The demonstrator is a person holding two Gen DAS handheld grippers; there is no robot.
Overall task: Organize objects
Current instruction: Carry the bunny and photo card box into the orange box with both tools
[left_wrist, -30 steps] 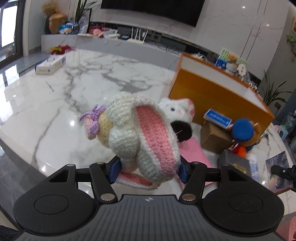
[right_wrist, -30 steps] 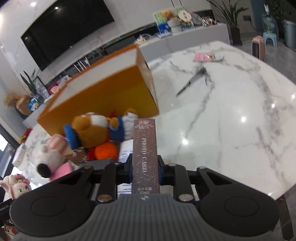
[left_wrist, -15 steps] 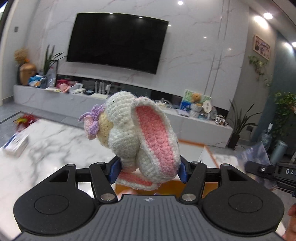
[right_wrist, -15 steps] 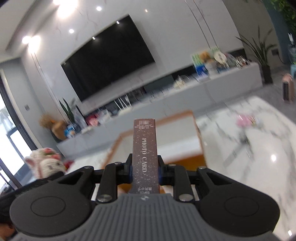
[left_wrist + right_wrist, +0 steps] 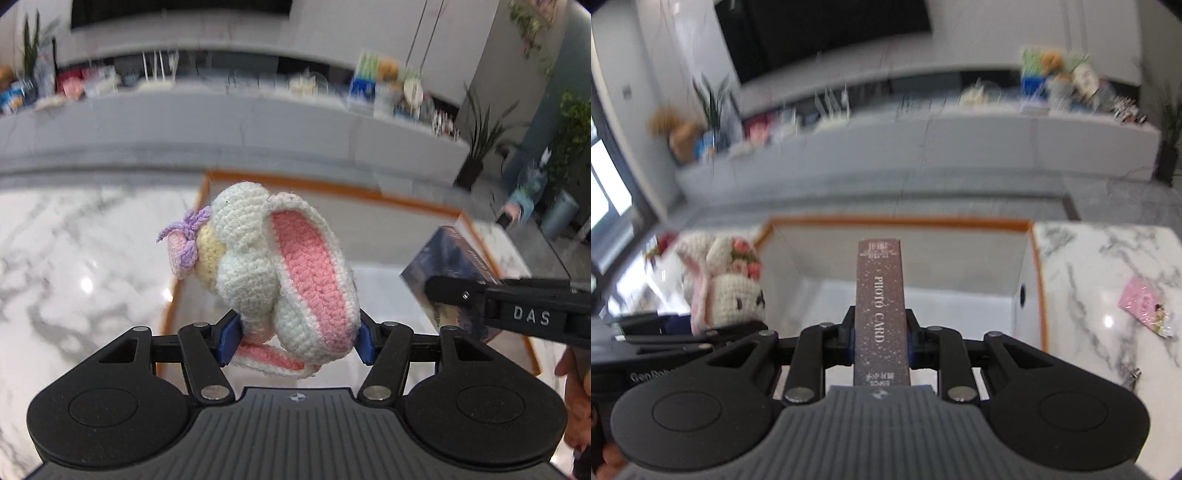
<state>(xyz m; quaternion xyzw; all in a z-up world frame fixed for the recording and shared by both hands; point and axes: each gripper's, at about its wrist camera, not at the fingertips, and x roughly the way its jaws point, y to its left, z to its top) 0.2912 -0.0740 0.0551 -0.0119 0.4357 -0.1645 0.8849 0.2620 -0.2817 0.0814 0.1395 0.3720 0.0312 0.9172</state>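
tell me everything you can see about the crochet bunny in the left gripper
The crochet bunny is a soft yarn toy, mostly cream-white, with long ears lined in pink, a pale yellow patch and a lilac bow on a pink bit at its side. The right wrist view shows its face, with dark stitched eyes and pink flowers on its head. The left gripper is shut on its lower part, blue pads pressing both sides, holding it up over the open orange-rimmed box.

One crochet bunny (image 5: 280,273), one photo-card box (image 5: 881,314), one orange-rimmed box (image 5: 1030,273)
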